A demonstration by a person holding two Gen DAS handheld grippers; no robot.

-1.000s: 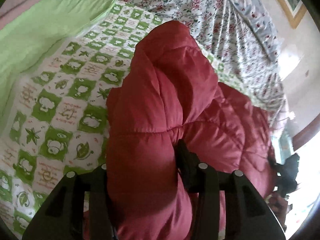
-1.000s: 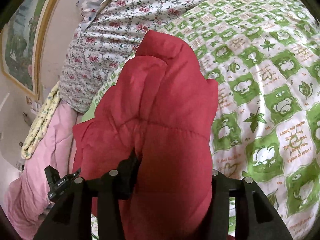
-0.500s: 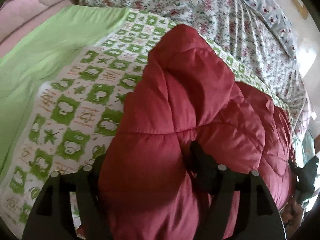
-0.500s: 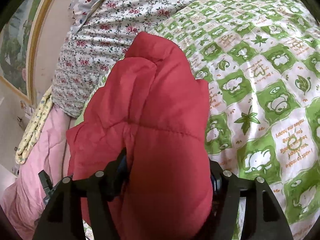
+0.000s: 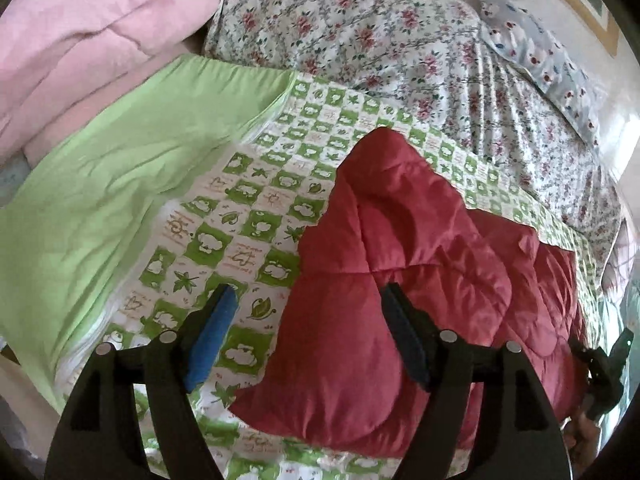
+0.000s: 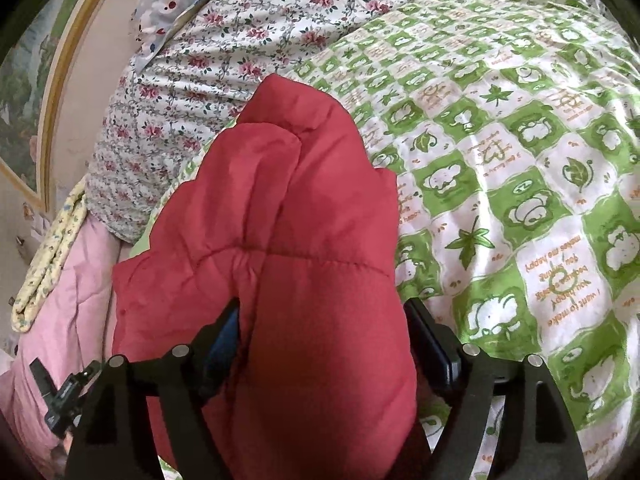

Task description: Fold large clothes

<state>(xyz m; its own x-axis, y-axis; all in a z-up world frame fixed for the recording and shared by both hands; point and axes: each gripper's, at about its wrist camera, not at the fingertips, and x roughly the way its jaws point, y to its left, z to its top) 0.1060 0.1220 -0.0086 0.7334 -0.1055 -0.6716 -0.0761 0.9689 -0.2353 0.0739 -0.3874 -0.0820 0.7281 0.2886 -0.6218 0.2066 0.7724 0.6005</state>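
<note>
- A bed fills both views, spread with a green-and-white checked sheet (image 5: 248, 216) printed with leaves and cartoon animals; a plain green cover (image 5: 120, 168) lies along its left side in the left view.
- A floral quilt (image 5: 360, 32) is bunched at the far end of the bed, with a pink comforter (image 5: 80, 48) heaped beside it.
- A red padded jacket (image 5: 400, 264) lies folded on the checked sheet, its quilted bulk rising toward both cameras.
- The left claw (image 5: 308, 320) stands wide: its blue-padded left finger is clear of the cloth over the sheet, while the right finger rests against the jacket's edge.
- The right claw (image 6: 320, 344) is spread fairly wide, with a thick fold of the jacket (image 6: 304, 240) filling the gap between its 2 fingers.
</note>
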